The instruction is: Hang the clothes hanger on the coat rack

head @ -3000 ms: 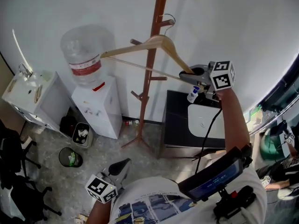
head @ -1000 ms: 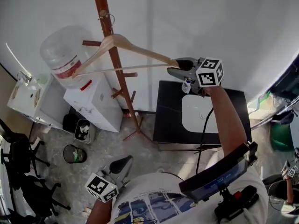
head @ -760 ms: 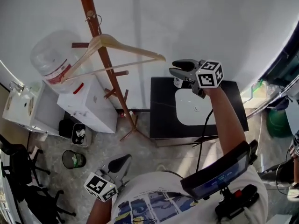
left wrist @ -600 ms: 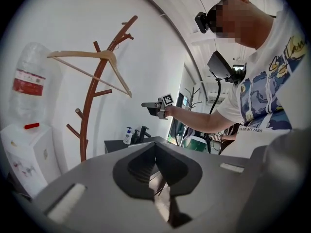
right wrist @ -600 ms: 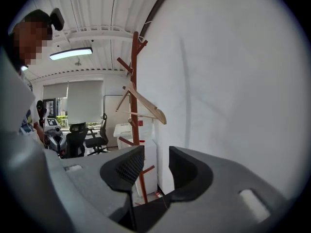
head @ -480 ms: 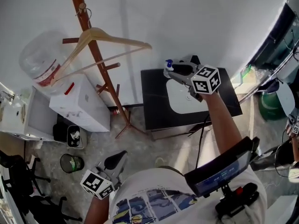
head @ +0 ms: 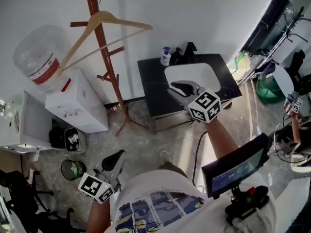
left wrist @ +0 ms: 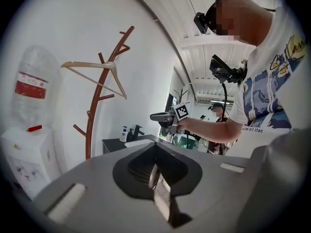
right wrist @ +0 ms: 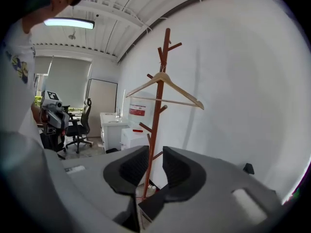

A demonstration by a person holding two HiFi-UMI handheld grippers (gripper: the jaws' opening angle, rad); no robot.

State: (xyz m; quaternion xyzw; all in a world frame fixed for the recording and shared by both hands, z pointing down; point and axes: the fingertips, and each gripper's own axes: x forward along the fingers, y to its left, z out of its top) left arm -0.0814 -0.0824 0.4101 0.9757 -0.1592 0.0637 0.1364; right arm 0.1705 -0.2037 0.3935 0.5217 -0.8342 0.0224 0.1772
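The clothes hanger (head: 121, 21) hung on the coat rack (head: 111, 81) by the wall. Left of the rack stood a water dispenser (head: 77, 103) with a jug (head: 36, 57) on top. To the right, a table (head: 150, 86) carried a pump bottle (head: 165, 56). A waste bin (head: 73, 169) sat on the floor before the dispenser.

- The grey right gripper (head: 177, 87) with its marker cube hangs over the black table (head: 150, 76), jaws closing with nothing between them.
- Well to its left, the pale wooden clothes hanger (head: 104, 21) hangs on the reddish-brown wooden coat rack (head: 112, 76).
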